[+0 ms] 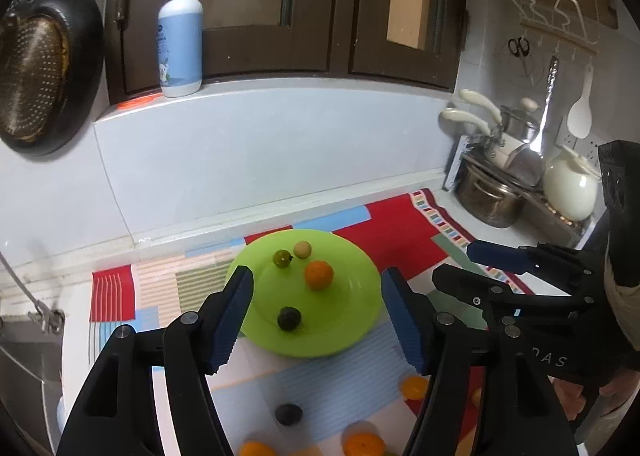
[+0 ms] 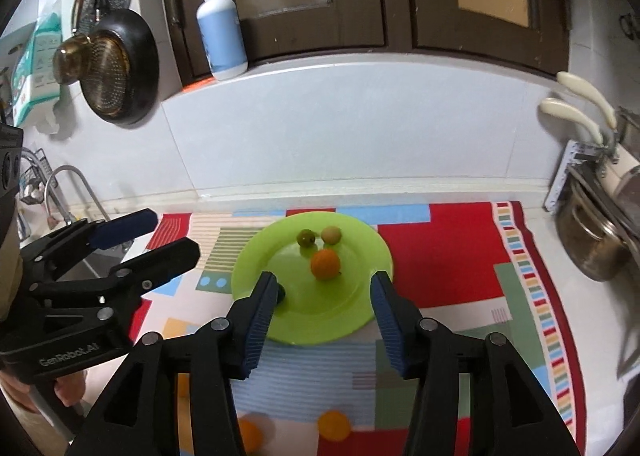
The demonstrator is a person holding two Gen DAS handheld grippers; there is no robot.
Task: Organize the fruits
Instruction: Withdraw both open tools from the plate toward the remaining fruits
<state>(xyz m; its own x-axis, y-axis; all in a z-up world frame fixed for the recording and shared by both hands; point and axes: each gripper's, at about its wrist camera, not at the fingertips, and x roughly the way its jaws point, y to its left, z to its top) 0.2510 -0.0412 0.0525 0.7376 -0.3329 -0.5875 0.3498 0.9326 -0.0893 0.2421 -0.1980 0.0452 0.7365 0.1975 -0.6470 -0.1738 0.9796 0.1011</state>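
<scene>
Green plate [image 1: 360, 320] beyond empty jaws

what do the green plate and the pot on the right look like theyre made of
Green plate: probably plastic, uniform lime colour with a soft gloss.
Pot: metal, likely stainless steel, shiny grey wall with reflections and a riveted handle.

A home kitchen: a frying pan [image 1: 44, 67] hangs on the left wall, steel pots [image 1: 490, 195] and knives [image 1: 476, 111] stand far right, a tap [image 2: 74, 191] at left.
</scene>
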